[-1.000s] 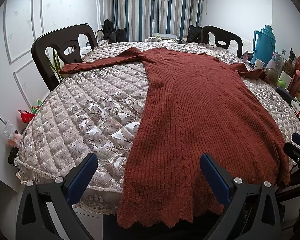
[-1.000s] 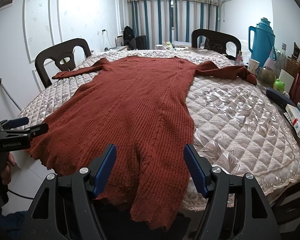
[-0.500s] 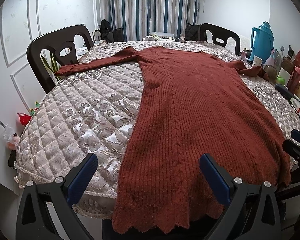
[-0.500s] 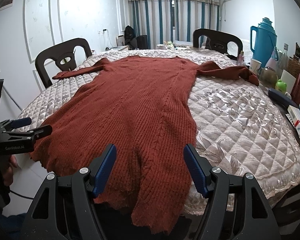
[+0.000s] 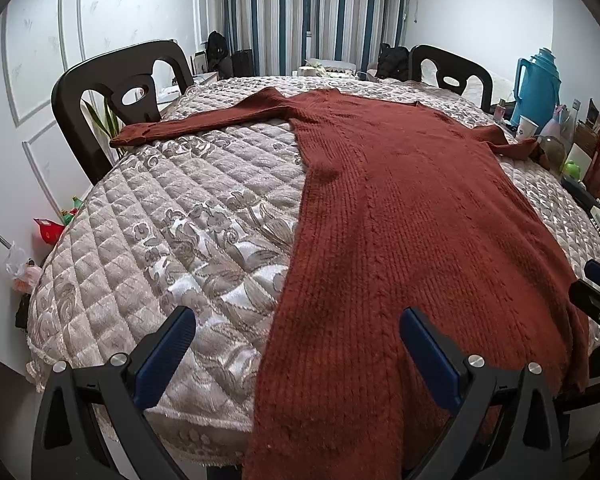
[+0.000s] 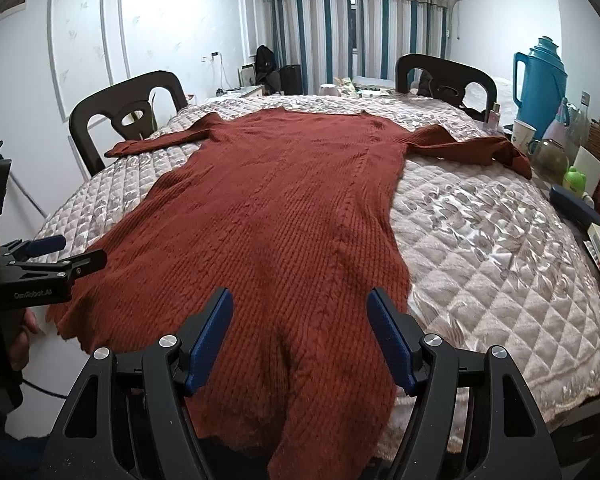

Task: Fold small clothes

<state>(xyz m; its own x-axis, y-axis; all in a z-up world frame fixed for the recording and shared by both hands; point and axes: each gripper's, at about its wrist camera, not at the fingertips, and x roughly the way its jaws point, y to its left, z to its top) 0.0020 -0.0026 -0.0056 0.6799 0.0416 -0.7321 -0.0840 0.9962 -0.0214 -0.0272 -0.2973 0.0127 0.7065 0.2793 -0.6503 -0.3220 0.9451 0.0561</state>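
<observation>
you're right at the start of the fold here. the rust-red knit sweater dress (image 6: 284, 216) is laid out flat on the quilted table cover (image 5: 160, 240), neckline at the far end, both sleeves out to the sides, and the scalloped hem hanging over the near edge toward you. nothing is folded yet as far as i can tell.

your left gripper (image 5: 298, 354) has its jaws wide apart with nothing in them, sitting over the hem's left side. your right gripper (image 6: 300, 334) is gaping too, empty, hovering over the hem's right half.

next move, i'd guess, is picking a side and grabbing fabric. the left sleeve (image 5: 204, 120) and right sleeve (image 6: 468, 146) both need to come in over the body first, and they're well away from where you're hovering, so you'd have to reach far up the table. watch the clutter by the blue thermos (image 6: 540, 84), the right cuff ends just beside it.
</observation>
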